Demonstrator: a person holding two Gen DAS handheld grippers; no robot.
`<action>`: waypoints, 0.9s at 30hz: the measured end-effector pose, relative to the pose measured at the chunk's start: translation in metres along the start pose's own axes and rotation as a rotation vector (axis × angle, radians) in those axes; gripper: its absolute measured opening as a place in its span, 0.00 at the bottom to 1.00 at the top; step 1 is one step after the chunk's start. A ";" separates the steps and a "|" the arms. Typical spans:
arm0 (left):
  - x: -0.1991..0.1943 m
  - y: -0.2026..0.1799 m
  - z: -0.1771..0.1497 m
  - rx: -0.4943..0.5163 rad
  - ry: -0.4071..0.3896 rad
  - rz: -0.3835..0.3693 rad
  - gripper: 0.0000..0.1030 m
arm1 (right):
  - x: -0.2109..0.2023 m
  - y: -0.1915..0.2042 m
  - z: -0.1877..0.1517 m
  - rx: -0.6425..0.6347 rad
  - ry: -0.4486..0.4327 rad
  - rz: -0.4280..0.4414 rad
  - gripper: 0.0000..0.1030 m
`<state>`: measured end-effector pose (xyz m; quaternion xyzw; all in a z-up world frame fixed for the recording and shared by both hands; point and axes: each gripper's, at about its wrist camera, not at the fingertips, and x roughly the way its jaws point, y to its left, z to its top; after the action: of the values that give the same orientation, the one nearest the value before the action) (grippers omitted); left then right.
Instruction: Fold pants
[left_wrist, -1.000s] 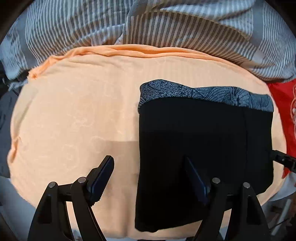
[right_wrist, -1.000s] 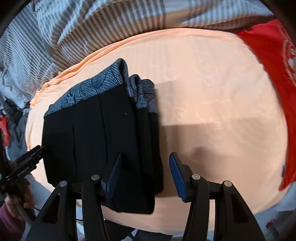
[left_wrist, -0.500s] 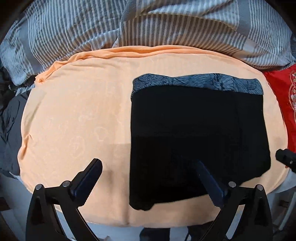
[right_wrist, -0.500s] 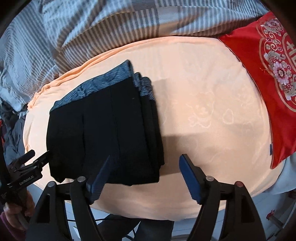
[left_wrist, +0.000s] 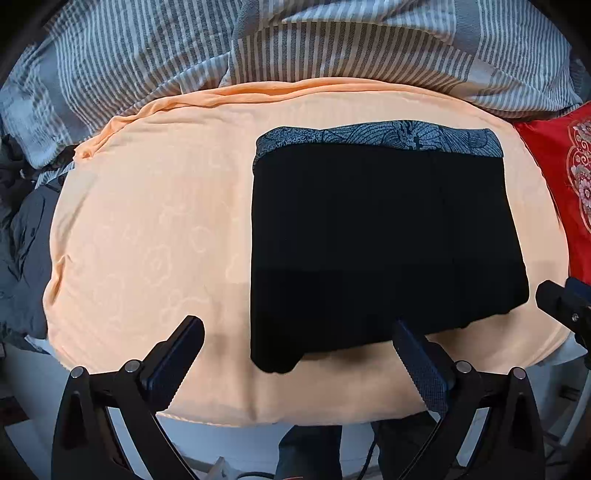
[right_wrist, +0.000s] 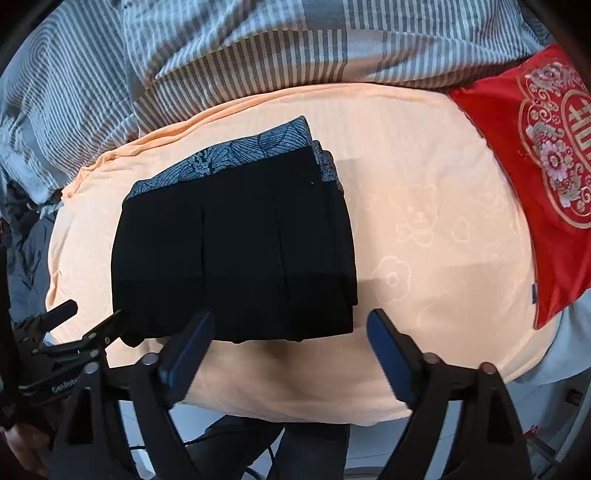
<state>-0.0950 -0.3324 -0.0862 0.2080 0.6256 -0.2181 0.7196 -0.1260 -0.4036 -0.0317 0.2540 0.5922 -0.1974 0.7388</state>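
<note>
There are the pants (left_wrist: 380, 236), black with a blue patterned waistband (left_wrist: 380, 138), lying in a squared-off stack right of centre in the left wrist view and left of centre in the right one, flat on the peach sheet (left_wrist: 155, 229). Layered edges show along the stack's right side in the right view, so I'd call the folding about finished. Soft, light cloth, by the look of it: it'll sag and slide apart if lifted by one corner, so any further hold wants to pinch all the layers at the near edge, both corners together. The left gripper (left_wrist: 295, 354) hangs at the bottom of its frame, jaws spread wide, nothing in them. The right gripper (right_wrist: 290, 341) does likewise, splayed and empty, just short of the near hem. Striped bedding (left_wrist: 332, 48) fills the top, and a red embroidered cushion (right_wrist: 535, 177) sits at the right edge.
</note>
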 end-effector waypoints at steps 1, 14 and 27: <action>-0.002 -0.001 -0.002 -0.001 0.000 0.002 0.99 | -0.001 0.002 0.000 -0.004 -0.001 -0.003 0.98; -0.026 0.002 -0.015 -0.005 -0.009 0.013 0.99 | -0.022 0.022 -0.008 -0.038 -0.001 -0.046 1.00; -0.049 0.004 -0.029 0.031 0.012 -0.010 0.99 | -0.043 0.027 -0.022 -0.042 0.005 -0.098 1.00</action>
<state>-0.1223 -0.3096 -0.0411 0.2173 0.6274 -0.2303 0.7114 -0.1366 -0.3686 0.0106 0.2095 0.6098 -0.2204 0.7318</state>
